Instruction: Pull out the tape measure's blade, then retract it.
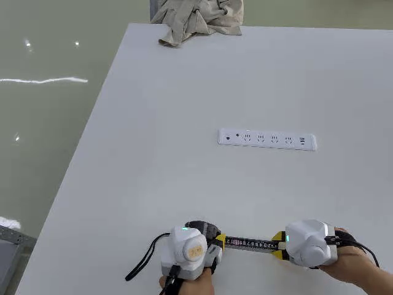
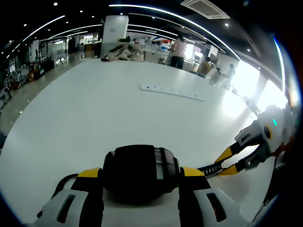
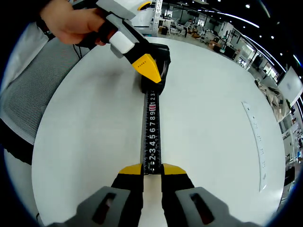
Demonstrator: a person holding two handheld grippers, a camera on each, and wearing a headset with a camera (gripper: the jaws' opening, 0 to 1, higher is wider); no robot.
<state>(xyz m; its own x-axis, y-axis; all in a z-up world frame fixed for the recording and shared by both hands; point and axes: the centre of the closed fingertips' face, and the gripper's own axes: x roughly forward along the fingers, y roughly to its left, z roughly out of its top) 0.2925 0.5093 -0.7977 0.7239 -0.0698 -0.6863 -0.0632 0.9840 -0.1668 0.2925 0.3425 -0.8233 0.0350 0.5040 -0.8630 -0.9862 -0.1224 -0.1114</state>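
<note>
A black tape measure case (image 2: 139,165) lies on the white table (image 1: 184,153) near its front edge, and my left gripper (image 2: 140,174) is shut on it from both sides. From the case the black blade (image 3: 151,137) with white numbers runs flat along the table for a short length. My right gripper (image 3: 152,169) is shut on the blade's free end. In the head view the left gripper (image 1: 212,241) and right gripper (image 1: 279,242) face each other with the blade (image 1: 249,244) stretched between them.
A white power strip (image 1: 267,139) lies across the middle of the table. A crumpled beige cloth (image 1: 196,18) sits at the far edge. The tape's black wrist cord (image 1: 141,264) trails left of the case. People stand far behind the table.
</note>
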